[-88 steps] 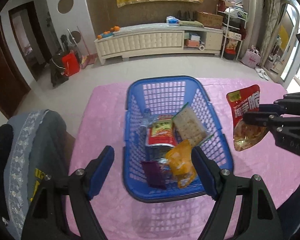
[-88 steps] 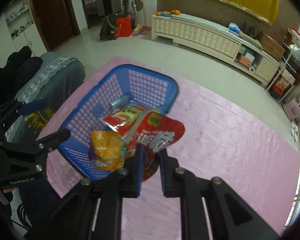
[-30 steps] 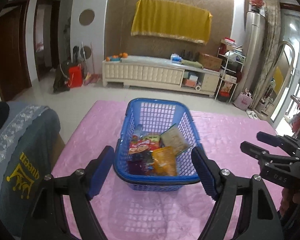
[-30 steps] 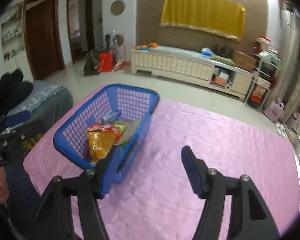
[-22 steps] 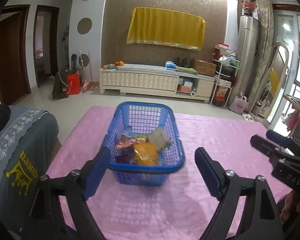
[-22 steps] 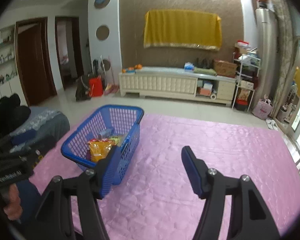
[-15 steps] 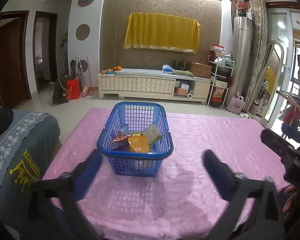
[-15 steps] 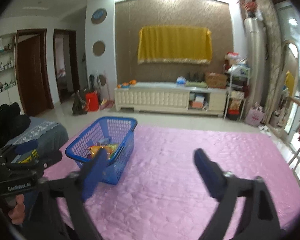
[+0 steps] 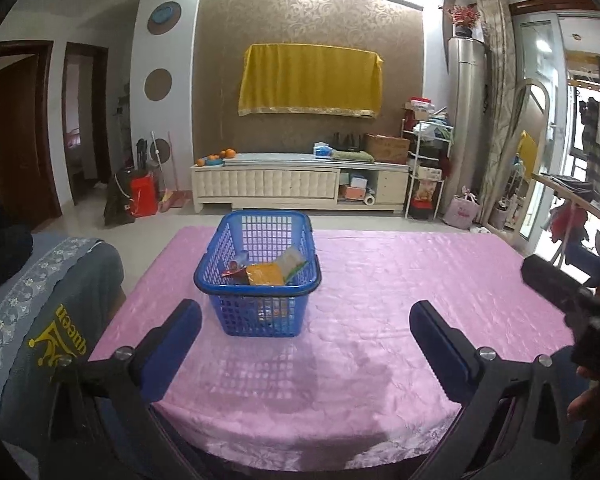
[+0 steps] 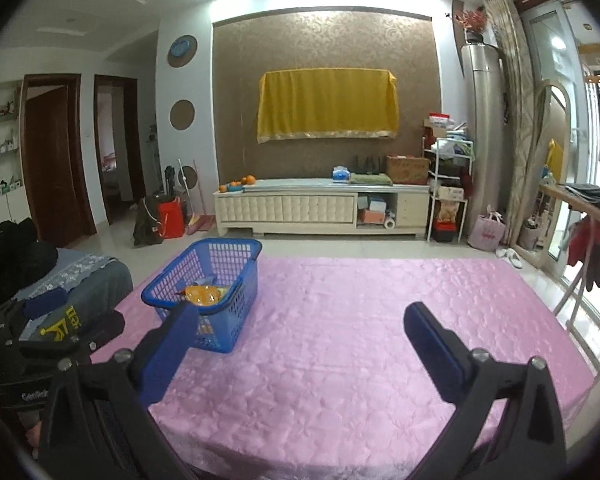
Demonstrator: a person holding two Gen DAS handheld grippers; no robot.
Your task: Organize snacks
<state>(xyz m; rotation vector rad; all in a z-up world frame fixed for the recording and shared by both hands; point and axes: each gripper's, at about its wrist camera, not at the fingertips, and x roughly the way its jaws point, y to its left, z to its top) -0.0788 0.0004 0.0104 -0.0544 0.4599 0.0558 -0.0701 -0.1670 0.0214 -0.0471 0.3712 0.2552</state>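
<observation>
A pink quilted cloth [image 9: 380, 280] is covering the counter. A grey garment with yellow lettering [image 9: 56, 320] is lying just beside the counter's left edge. A long cream tufted cabinet [image 9: 296, 186] is standing against the far wall, with oranges [image 9: 224, 155] sitting on its left end and a brown cardboard box [image 9: 387, 147] on its right end. A yellow fringed cloth [image 9: 310, 80] is hanging on the brown patterned wall above it. A red bag [image 9: 142, 198] is resting on the tiled floor near two dark wooden doorways.
</observation>
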